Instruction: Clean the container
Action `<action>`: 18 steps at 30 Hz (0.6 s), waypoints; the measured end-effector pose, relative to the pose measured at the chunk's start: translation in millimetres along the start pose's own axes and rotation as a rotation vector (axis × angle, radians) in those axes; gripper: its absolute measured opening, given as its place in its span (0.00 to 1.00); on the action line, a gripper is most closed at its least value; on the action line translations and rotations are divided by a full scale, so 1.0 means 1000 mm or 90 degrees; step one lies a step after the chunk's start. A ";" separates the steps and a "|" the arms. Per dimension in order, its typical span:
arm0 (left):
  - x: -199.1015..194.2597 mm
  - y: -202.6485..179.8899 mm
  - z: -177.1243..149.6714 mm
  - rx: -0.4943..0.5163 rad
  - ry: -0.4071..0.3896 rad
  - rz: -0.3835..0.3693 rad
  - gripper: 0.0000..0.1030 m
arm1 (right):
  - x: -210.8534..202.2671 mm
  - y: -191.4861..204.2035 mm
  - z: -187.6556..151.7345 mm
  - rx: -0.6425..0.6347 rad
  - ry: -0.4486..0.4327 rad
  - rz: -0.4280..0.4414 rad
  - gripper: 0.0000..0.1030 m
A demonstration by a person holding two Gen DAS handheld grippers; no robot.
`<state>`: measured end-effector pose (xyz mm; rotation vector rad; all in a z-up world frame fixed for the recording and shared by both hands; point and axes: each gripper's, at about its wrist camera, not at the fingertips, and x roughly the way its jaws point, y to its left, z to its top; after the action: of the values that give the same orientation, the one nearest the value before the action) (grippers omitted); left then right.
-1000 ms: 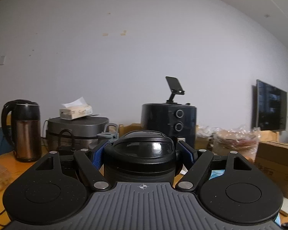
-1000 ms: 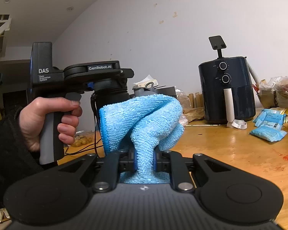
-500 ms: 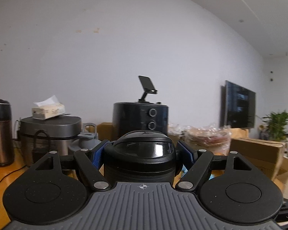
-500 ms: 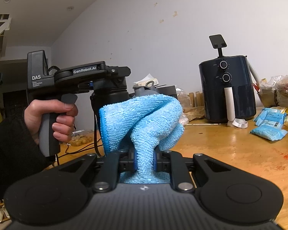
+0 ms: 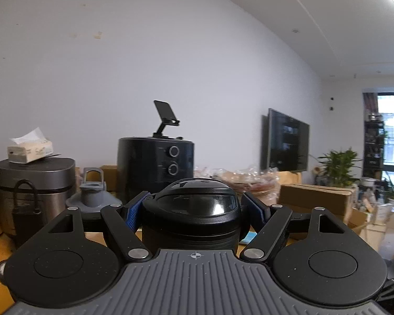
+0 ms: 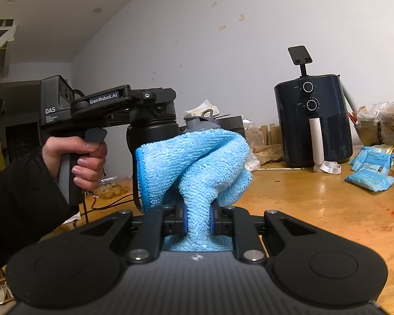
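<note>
A black container [image 5: 191,225] with a glossy domed lid sits upright between the blue pads of my left gripper [image 5: 194,207], which is shut on it just below the lid. In the right wrist view a hand [image 6: 78,155] holds that left gripper [image 6: 152,107] level, the container [image 6: 152,134] hanging under it above the table. My right gripper [image 6: 198,220] is shut on a light blue microfibre cloth [image 6: 194,162]. The bunched cloth lies against the container's side and hides its lower part.
A black air fryer [image 6: 312,120] with a phone stand on top stands at the back of the wooden table [image 6: 328,204]. Blue packets [image 6: 370,181] lie at the right. A rice cooker [image 5: 31,181], a grey bottle [image 5: 92,197] and a cardboard box [image 5: 315,199] crowd the far side.
The left gripper has swung right with the container: the kettle left its view, the TV and plant came in. The right gripper and cloth have stayed put.
</note>
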<state>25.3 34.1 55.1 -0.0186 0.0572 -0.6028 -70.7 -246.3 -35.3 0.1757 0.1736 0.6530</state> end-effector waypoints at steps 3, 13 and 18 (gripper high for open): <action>0.000 0.004 -0.001 0.000 0.001 -0.018 0.73 | -0.001 0.001 0.000 0.000 0.000 0.002 0.10; 0.000 0.015 -0.003 0.003 -0.001 -0.079 0.73 | -0.002 0.003 0.000 -0.002 0.002 0.004 0.10; 0.000 0.015 -0.003 0.003 0.001 -0.079 0.73 | -0.001 0.004 0.001 -0.003 0.004 0.006 0.10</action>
<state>33.7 46.6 51.5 -0.0177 0.0565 -0.7272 -73.7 -244.5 -33.6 0.1695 0.1776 0.6627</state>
